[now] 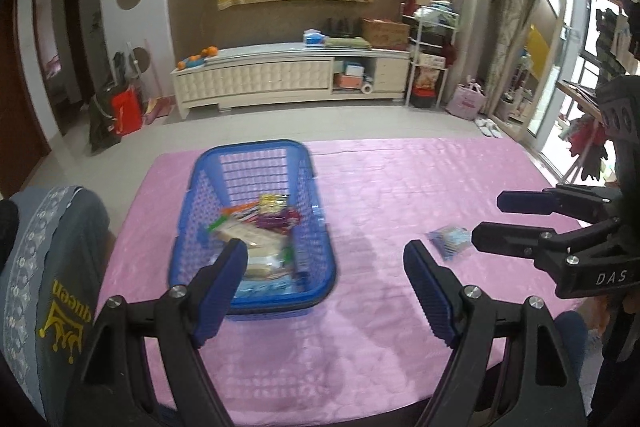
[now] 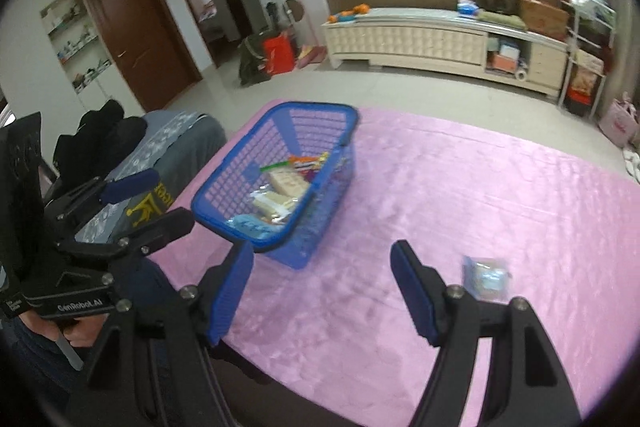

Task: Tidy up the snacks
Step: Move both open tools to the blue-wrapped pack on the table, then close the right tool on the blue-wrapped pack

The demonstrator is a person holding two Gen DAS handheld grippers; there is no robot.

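Note:
A blue plastic basket (image 1: 192,203) stands on the pink tablecloth (image 1: 400,187) and holds several snack packets (image 1: 256,223). It also shows in the right wrist view (image 2: 224,183). One small blue snack packet (image 1: 450,239) lies on the cloth to the basket's right, also seen in the right wrist view (image 2: 486,277). My left gripper (image 1: 326,259) is open and empty, just in front of the basket. My right gripper (image 2: 322,259) is open and empty; in the left wrist view (image 1: 486,221) its tips are beside the loose packet.
A chair with a grey cover (image 1: 48,267) stands at the table's left edge. The table's near edge (image 1: 320,413) is just below the grippers. Beyond the table are a tiled floor and a white TV cabinet (image 1: 288,75).

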